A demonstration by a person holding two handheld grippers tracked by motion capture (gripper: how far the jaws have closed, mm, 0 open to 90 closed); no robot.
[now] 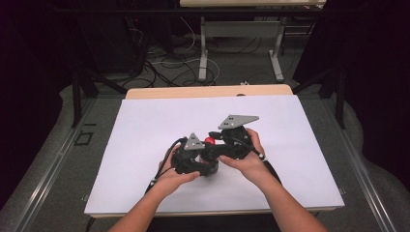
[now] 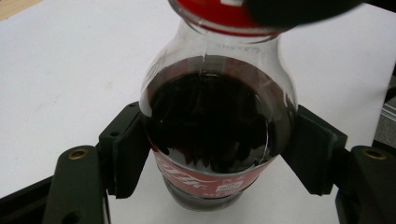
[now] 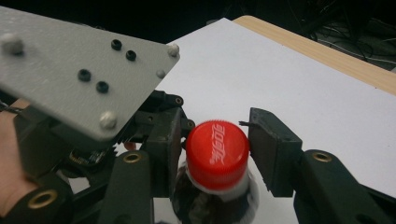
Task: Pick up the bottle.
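I read very little lettering here. On the bottle, in the left gripper view, the red label low on the body carries white script that looks like the Coca-Cola wordmark, though I only catch its lower strokes, plus a small white box of print too fine for me to read. In the right gripper view, the red cap carries white script on its top, again the Coca-Cola style mark, seen turned sideways. I can make out nothing legible in the high view.
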